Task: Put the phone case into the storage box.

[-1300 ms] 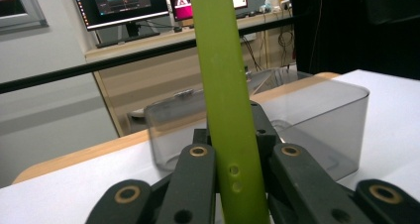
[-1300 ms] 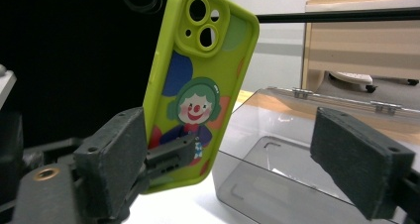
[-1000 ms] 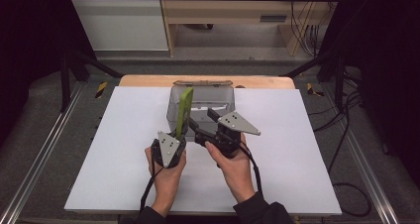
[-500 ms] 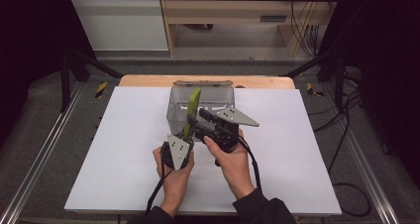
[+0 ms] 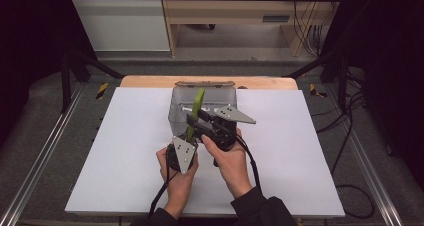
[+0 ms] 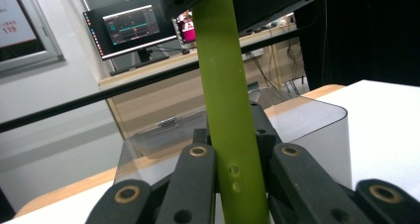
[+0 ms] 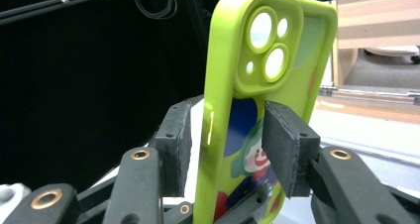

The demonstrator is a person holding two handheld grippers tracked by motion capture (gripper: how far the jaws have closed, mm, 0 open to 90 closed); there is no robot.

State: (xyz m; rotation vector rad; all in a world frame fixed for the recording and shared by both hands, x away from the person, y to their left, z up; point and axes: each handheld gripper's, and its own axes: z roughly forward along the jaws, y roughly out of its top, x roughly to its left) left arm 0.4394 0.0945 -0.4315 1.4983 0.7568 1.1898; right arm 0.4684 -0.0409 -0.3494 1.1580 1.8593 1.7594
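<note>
Now | phone case (image 7: 257, 110) | lime green, cartoon print, upright

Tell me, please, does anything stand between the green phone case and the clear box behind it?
Nothing visible does. The green phone case is held upright by both claws, left and right, at the clear box's near wall.

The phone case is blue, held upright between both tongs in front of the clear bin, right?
Not blue: the phone case is lime green, as the right gripper view shows. It is held upright by both tongs, the left and right, before the clear bin.
</note>
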